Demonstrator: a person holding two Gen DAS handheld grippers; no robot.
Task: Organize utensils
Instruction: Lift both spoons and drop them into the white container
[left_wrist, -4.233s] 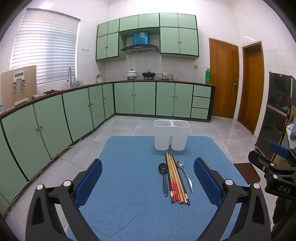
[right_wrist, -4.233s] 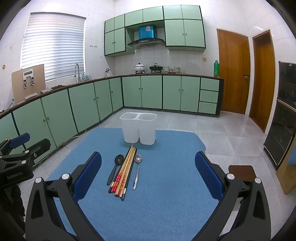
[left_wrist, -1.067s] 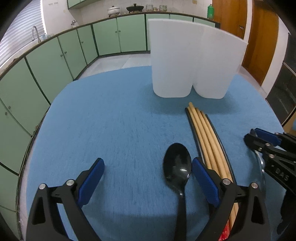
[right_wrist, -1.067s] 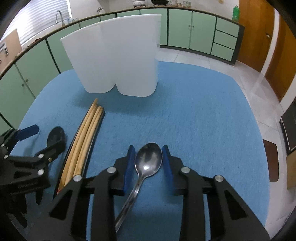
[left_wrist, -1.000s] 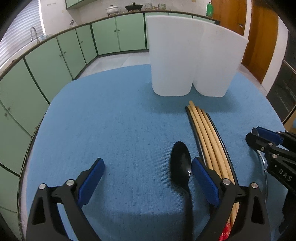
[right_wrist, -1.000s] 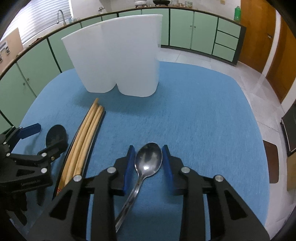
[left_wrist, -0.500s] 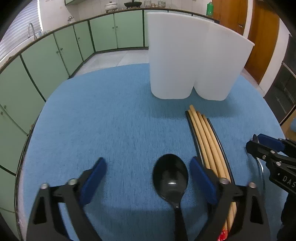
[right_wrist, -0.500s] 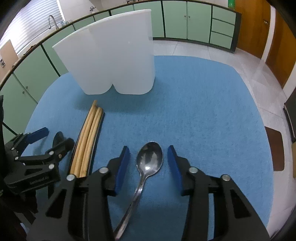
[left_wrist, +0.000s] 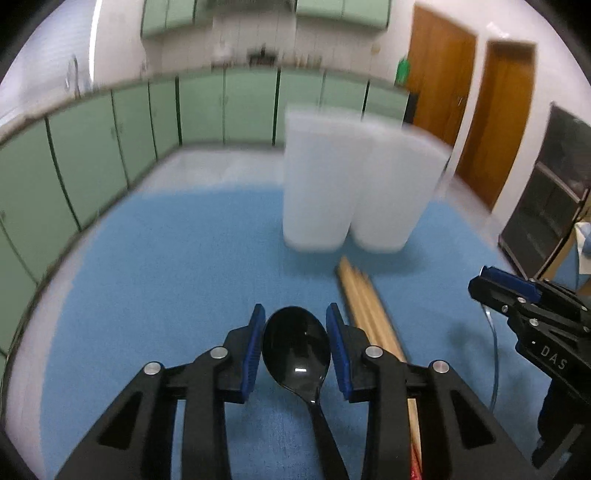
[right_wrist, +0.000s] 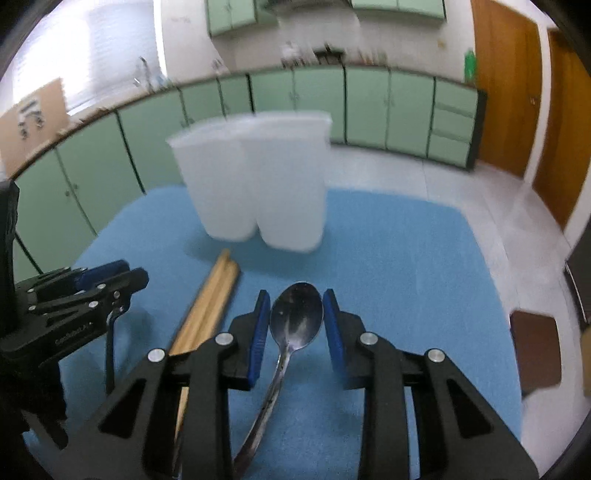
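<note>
Left gripper (left_wrist: 295, 345) clamps the black spoon (left_wrist: 297, 347), right gripper (right_wrist: 296, 325) the steel spoon (right_wrist: 295, 323), both by the bowl: light, stiff, likely slick, so hold firm; chopsticks (right_wrist: 210, 302) lie between, white bins (right_wrist: 255, 184) beyond

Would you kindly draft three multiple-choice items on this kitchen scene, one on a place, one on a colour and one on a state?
1. Where does the white double container stand?
A. at the far end of the blue mat
B. on the counter
C. on the floor

2. What colour is the spoon between the left gripper's fingers?
A. silver
B. black
C. red

3. How is the right gripper set?
A. wide open over bare mat
B. closed in around the silver spoon's bowl
C. shut on the chopsticks

Answers:
1 A, it stands on the blue mat beyond the chopsticks.
2 B, its bowl is glossy black.
3 B, the silver spoon sits between its pads.
</note>
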